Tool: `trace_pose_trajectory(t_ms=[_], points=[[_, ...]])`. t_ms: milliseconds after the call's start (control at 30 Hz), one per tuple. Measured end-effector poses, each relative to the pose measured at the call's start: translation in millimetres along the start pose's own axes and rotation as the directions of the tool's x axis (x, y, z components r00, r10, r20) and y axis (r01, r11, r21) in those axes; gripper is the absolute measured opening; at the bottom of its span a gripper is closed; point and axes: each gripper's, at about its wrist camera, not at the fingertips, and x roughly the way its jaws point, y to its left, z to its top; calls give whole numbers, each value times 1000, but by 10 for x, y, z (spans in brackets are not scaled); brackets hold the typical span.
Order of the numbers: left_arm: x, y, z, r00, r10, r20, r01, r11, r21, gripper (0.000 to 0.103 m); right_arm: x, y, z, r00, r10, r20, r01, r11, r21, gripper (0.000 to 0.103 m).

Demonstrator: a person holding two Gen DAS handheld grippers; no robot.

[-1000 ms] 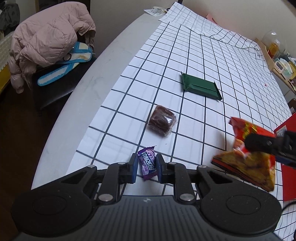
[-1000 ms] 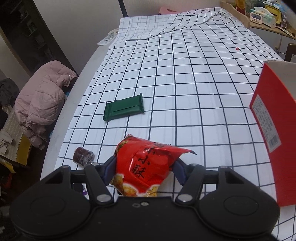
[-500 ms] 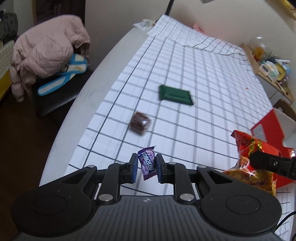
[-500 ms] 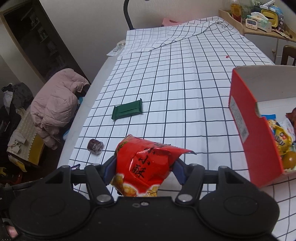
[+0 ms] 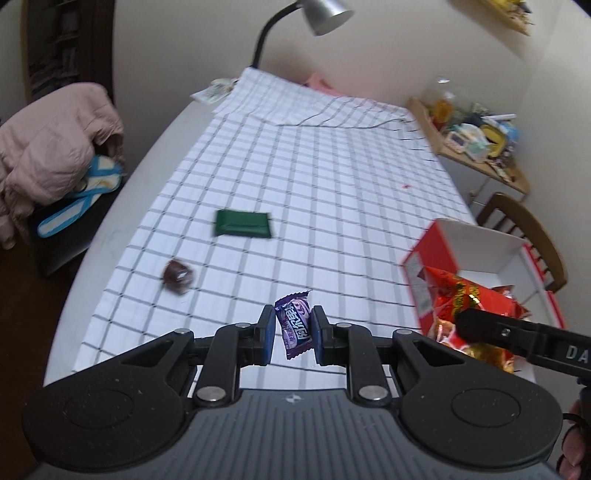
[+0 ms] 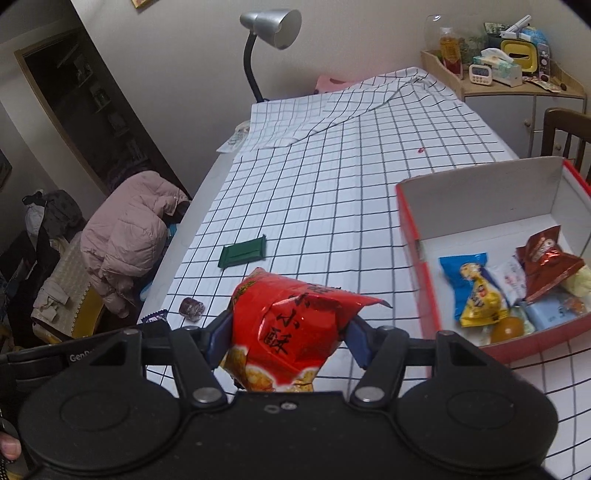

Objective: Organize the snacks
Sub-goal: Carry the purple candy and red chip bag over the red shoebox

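Note:
My left gripper (image 5: 293, 328) is shut on a small purple candy (image 5: 295, 325), held above the checked tablecloth (image 5: 314, 177). My right gripper (image 6: 288, 332) is shut on a red snack bag (image 6: 291, 328), which also shows at the right of the left wrist view as the red snack bag (image 5: 469, 302). To the right stands an open red box (image 6: 410, 229) holding several wrapped snacks. A green packet (image 5: 242, 223) and a brown wrapped sweet (image 5: 178, 275) lie on the cloth; the right wrist view shows the green packet (image 6: 242, 252) and the brown sweet (image 6: 192, 306) too.
A grey desk lamp (image 6: 271, 27) stands at the table's far end. A pink jacket (image 5: 51, 147) lies over a chair on the left. A shelf (image 6: 506, 81) with bottles and boxes and a wooden chair (image 6: 565, 129) are at the far right.
Both grippers have risen and pulled back from the table with their snacks. The red box has come into fuller view on the right, its inside now showing.

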Motion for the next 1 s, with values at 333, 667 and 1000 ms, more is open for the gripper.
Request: trace_pose_trajectory(t_ms=[333, 667, 1000], points=[[4, -791, 39, 998, -55, 14, 54, 995, 78, 20, -355, -585, 130, 998, -26, 52, 25, 999, 23, 63], [233, -1571, 56, 996, -91, -8, 91, 984, 156, 20, -531, -1233, 245, 993, -84, 84, 80, 996, 50, 63], [704, -2036, 87, 992, -87, -88, 101, 980, 173, 20, -480, -1854, 389, 986, -146, 79, 140, 987, 80, 63]])
